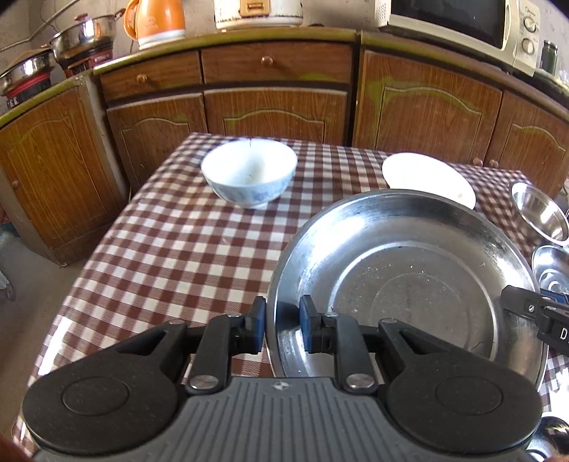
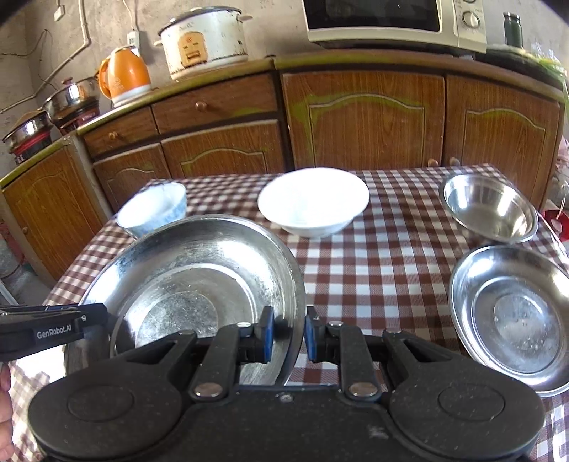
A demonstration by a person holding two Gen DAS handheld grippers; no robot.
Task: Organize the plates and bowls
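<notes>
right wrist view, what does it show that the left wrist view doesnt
Only the right wrist view: the whole shallow steel dish at near right and the whole white rice cooker.

Only the left wrist view: the left hand-held gripper shut on the large round steel pan's left rim.

Both: that pan, gripped on opposite rims, the right hand-held gripper on the other; the blue-patterned white bowl, plain white bowl, small steel bowl, orange kettle, microwave.
</notes>
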